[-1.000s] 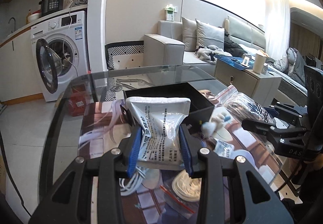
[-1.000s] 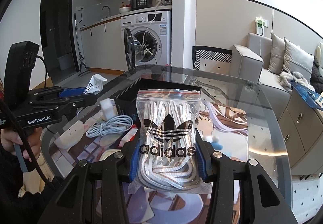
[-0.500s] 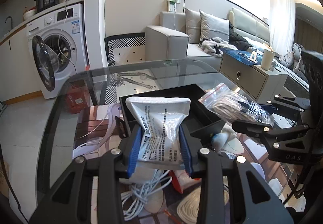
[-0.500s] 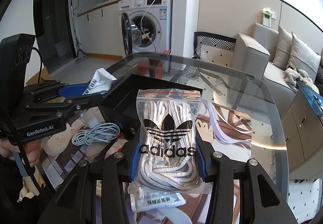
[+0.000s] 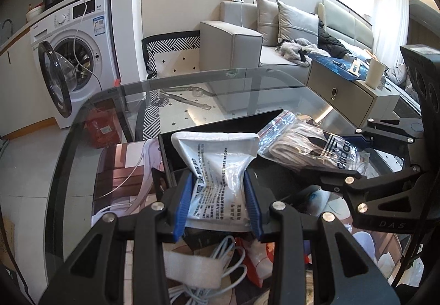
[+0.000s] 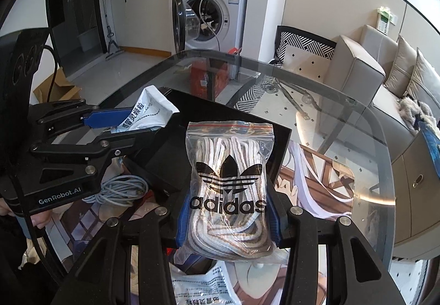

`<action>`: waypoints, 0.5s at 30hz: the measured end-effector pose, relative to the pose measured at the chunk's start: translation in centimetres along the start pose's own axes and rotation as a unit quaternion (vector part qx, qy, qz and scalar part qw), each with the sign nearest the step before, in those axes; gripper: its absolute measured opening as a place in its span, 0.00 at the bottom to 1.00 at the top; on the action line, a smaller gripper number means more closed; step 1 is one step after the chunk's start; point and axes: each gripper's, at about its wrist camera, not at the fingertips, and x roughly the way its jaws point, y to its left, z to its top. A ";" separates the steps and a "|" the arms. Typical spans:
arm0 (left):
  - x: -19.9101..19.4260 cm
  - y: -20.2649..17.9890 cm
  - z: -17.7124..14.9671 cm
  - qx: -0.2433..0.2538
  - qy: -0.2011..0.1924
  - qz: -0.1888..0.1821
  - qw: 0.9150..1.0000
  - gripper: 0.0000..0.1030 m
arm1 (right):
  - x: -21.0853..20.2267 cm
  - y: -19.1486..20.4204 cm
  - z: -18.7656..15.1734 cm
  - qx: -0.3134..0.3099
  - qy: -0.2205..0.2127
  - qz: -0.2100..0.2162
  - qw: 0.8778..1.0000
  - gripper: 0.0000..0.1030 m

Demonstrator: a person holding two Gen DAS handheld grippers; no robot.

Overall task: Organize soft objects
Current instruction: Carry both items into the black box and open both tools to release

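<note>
The white printed pouch (image 5: pixel 220 167) sits upright between the blue pads of the left gripper (image 5: pixel 217 203), whose fingers (image 5: pixel 183 206) are clamped on its lower half so that the sides pinch in. It is held above the near edge of a black open box (image 5: pixel 275 175) on the glass bench (image 5: pixel 192 85). In the right wrist view the same pouch (image 6: pixel 150 112) sticks out of the left gripper (image 6: pixel 110 126) over the box's left side.

The clear zip bag of striped laces with the adidas logo (image 6: pixel 229 189) is gripped the same way by the right gripper (image 6: pixel 229 219): its fingers (image 6: pixel 273 218) are closed on the bag's lower part, and the bag stands upright with its red-and-blue zip strip on top. From the left wrist the bag (image 5: pixel 308 145) lies tilted in the right gripper (image 5: pixel 343 156), over the right part of the box, just beside the pouch.

The black open box (image 6: pixel 214 123) rests on an illustrated mat (image 6: pixel 316 184) under both loads. Near it on the bench lie a coiled light-blue cable (image 6: pixel 121 189), a second white printed packet (image 6: pixel 203 288) below the right gripper, and, in the left view, a white hook-and-loop strap (image 5: pixel 192 266) over the cable's loops and a red-edged packet (image 5: pixel 255 263).

Beyond the bench stand a washing machine (image 6: pixel 211 11) with its door open, a grey sofa (image 5: pixel 231 44) and a patterned chair (image 5: pixel 170 55).
</note>
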 end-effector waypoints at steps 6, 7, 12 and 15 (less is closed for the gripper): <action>1.4 -0.2 0.5 0.009 0.011 -0.001 1.000 0.35 | 1.3 -0.1 0.7 -0.016 0.012 0.007 1.000 0.44; 1.7 -0.3 0.7 0.010 0.013 -0.001 1.000 0.35 | 1.5 -0.2 0.9 -0.018 0.012 0.009 1.000 0.44; 2.5 -0.5 1.0 0.014 0.015 -0.002 1.000 0.36 | 2.1 -0.7 1.3 -0.023 0.011 0.011 1.000 0.44; 2.7 -0.3 1.1 0.013 0.017 -0.004 1.000 0.39 | 2.4 -0.8 1.3 -0.029 0.007 0.009 1.000 0.48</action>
